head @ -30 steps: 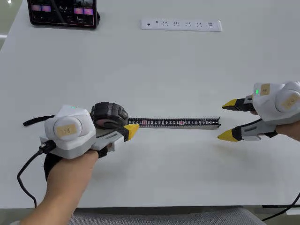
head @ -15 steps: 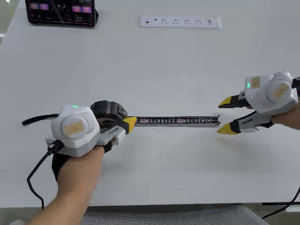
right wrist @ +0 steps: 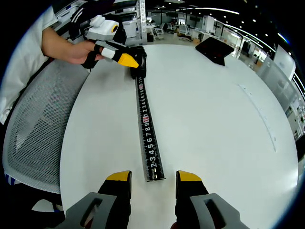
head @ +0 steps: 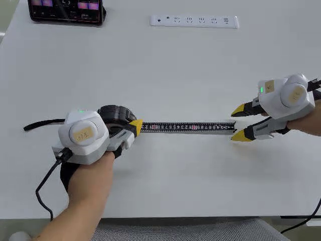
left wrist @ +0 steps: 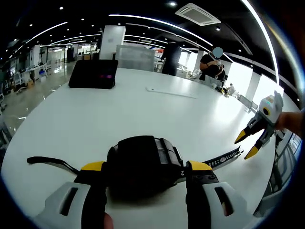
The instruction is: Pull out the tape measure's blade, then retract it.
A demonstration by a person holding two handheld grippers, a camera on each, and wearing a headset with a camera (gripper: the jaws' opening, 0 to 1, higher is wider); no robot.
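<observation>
A black tape measure [head: 116,117] lies on the white table [head: 165,70], and my left gripper [head: 128,129] is shut on its case [left wrist: 142,164], one jaw on each side. The blade [head: 186,126] lies flat, pulled out to the right, its numbers showing. My right gripper [head: 237,123] stands open at the blade's far end, and the blade tip [right wrist: 155,175] sits between its two yellow fingertips [right wrist: 119,177] without being pinched. In the right gripper view, my right gripper [right wrist: 154,178] looks along the blade [right wrist: 147,129] toward the case [right wrist: 138,59].
A white power strip [head: 194,21] and a dark tablet [head: 65,10] lie at the table's far edge. The tape's black strap [head: 42,124] trails left of the case. A cable [head: 47,175] hangs from the left gripper. A mesh chair [right wrist: 43,124] stands by the near edge.
My right gripper has moved left and narrowed somewhat, so the blade's end now lies between its tips. The left gripper has stayed shut on the case.
</observation>
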